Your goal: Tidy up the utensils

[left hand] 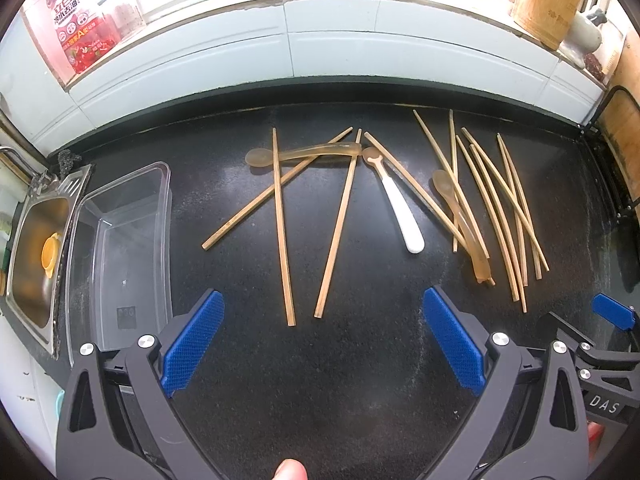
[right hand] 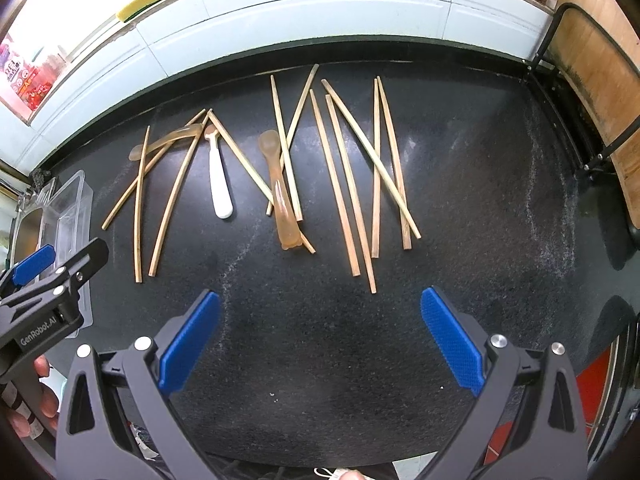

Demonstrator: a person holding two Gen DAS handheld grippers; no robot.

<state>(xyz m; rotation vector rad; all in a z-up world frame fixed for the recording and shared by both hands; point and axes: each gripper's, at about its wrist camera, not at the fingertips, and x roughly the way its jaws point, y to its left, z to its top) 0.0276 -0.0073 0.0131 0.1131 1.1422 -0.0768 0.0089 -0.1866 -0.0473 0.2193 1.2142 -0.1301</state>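
Countertop, black speckled stone (left hand: 320, 360), serves as the work surface; all utensils lie loose on it, none sorted yet by the look of it.

Clear rectangular plastic bin (left hand: 120, 240) sits at the left end just beside the small steel sink (left hand: 36, 248), empty. Likely the drop target, parked clear of the pile so either arm can reach it.

Left gripper (left hand: 320, 336) hovers low over bare counter, blue pads spread wide, nothing between them. Right gripper (right hand: 320, 338) does the same, equally wide, also empty. Both sit short of the utensils, a pre-grasp stance.

Bamboo chopsticks come in two scatters: a left group (left hand: 280, 220) of crossed sticks, and a denser right bundle (right hand: 360, 176) fanned and overlapping. Crossings mean lifting one stick could drag its neighbours.

Translucent amber silicone spoon (left hand: 304, 152) lies sideways across the left sticks. A second amber spoon (right hand: 282, 192) is tangled in the right group, with sticks crossing over it.

White-handled small spoon (left hand: 400, 204) lies between the groups, its handle free but a stick touching near its head. Probably the cleanest first pick.
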